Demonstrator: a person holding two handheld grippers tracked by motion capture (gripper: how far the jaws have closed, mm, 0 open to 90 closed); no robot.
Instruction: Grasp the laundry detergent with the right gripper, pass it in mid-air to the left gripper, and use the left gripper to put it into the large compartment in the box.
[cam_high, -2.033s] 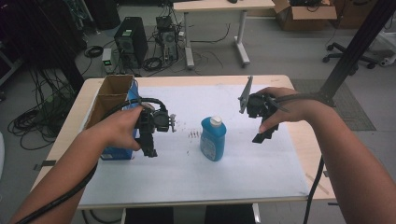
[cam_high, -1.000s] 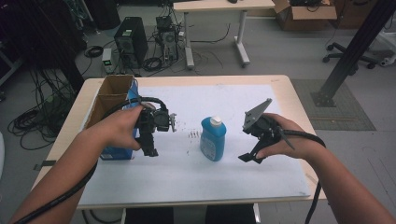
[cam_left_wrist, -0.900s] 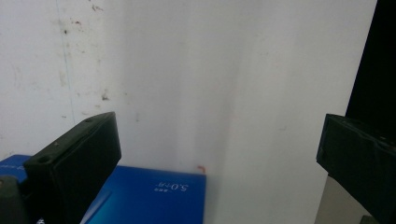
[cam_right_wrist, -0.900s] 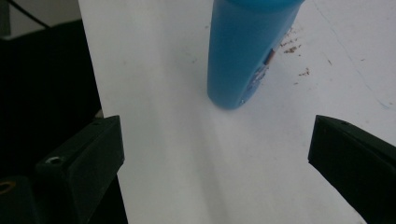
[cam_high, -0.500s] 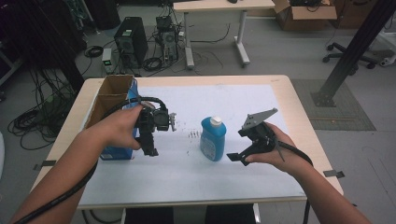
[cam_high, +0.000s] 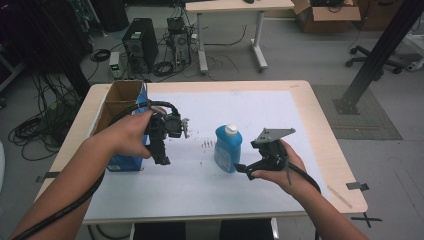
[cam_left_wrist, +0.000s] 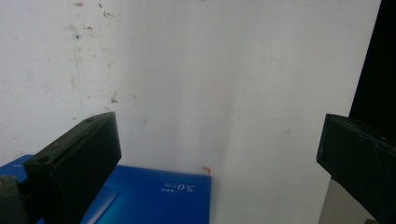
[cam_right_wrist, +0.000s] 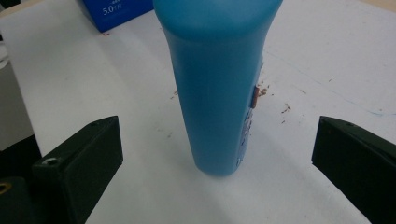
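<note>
A brown cardboard box is sitting at the left edge of the white-covered table in the high view, its top flaps standing open; what it is holding cannot be told from here. A blue carton is lying against its near side, and in the left gripper view its printed blue face is showing at the bottom of the frame.

The blue bottle is standing upright near the middle of the high view, just left of the right gripper, which a hand is holding low at centre right with its jaws pointing toward the bottle's base. In the right gripper view the bottle is rising in the centre of the frame, between the two black jaws but touching neither; both jaws are standing wide apart at the lower corners. The left gripper is hanging left of centre in the high view, well apart from the bottle, and its own view is showing its jaws spread wide over bare white cover.

The bottle is looking smooth and bright blue, with a white cap on top, a rounded body and a label strip running down one side. Small reddish-brown specks are lying on the cover just left of it.
</note>
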